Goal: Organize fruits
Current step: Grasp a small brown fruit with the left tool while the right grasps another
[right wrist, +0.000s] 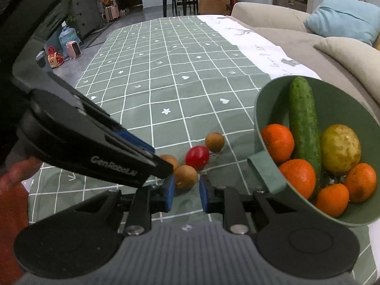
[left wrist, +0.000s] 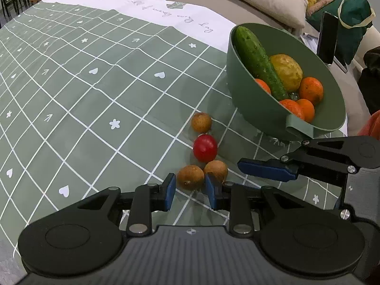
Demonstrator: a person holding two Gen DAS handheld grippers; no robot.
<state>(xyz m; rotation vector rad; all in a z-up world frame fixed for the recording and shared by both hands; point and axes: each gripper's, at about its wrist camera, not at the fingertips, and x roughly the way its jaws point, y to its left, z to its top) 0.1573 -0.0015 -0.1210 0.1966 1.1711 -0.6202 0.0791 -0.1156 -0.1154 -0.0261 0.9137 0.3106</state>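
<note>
**Two tools down by the little fruits**

The left tool (left wrist: 190,185) is narrow and pinches a small brown fruit (left wrist: 191,177) on the counter (left wrist: 95,95). The right tool (right wrist: 187,190) is squeezed nearly together, with another brown fruit (right wrist: 186,177) right at its tips. A red fruit (left wrist: 205,148) lies near. The green bowl (left wrist: 249,104) holds oranges.

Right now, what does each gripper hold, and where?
Left gripper pinches a brown fruit by its sides. Right gripper is shut near a second brown fruit; a grip cannot be told.
</note>
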